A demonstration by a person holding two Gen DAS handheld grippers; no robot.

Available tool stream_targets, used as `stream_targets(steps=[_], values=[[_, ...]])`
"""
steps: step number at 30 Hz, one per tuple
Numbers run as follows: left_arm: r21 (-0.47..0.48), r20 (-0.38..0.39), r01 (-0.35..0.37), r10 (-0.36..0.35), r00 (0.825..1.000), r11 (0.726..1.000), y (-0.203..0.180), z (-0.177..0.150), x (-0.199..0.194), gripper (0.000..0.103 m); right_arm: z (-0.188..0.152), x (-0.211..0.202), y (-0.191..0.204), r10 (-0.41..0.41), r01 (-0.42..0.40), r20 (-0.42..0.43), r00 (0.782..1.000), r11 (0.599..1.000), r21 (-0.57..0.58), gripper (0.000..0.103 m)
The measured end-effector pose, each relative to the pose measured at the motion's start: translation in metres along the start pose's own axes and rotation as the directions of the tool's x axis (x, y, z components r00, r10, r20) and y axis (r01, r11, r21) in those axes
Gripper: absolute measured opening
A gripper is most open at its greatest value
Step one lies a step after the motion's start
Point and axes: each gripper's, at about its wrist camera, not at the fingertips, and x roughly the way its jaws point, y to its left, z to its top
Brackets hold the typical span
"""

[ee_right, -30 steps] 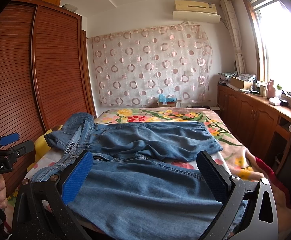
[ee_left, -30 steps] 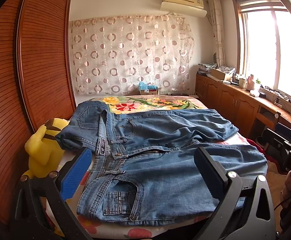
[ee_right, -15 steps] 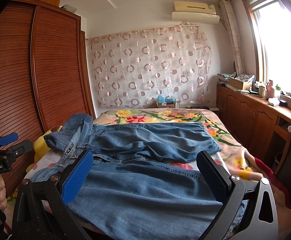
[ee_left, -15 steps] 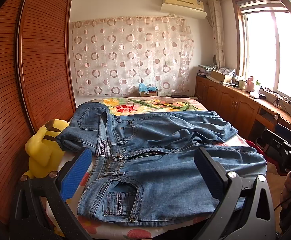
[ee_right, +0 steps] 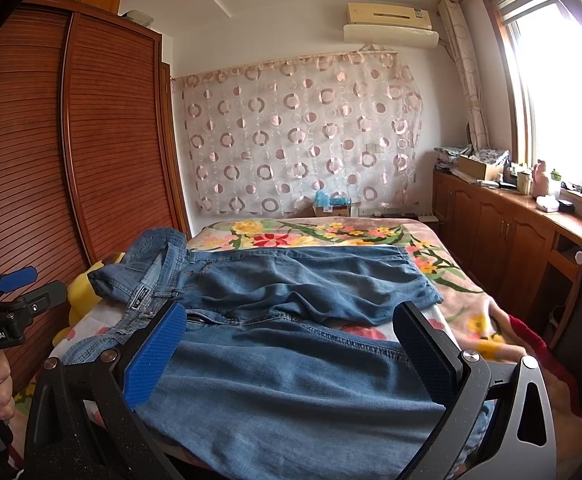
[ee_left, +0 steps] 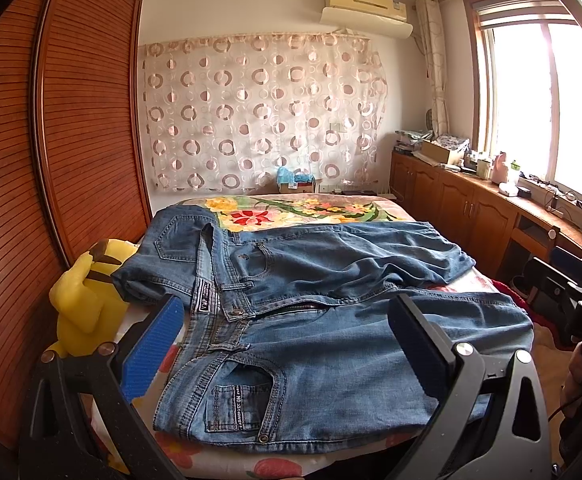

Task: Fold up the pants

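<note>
Rumpled denim pants [ee_left: 331, 320] — soft (faded)

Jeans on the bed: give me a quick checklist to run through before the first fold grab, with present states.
1. Jeans on the bed, legs spread apart: ok.
2. Left tongs open, holding nothing: ok.
3. Right tongs open, holding nothing: ok.
4. Waistband lying flat: not ok, far hip bunched up.
5. Yellow plush toy clear of the denim: cannot tell, it sits right beside the bunched hip.
6. Fly closed: not ok, zipper gapes.
</note>
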Motion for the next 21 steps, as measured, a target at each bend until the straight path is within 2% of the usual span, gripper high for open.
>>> stream_targets(steps=[21], values=[[0.001, 0.002, 0.001, -0.001, 1.0, 1.0, 0.0, -0.0003, -0.0003, 0.102, 0.0018, -0.0001, 0.0012, 0.006, -0.006, 0.006, 1.0, 1.0, 0.005, 0.103]])
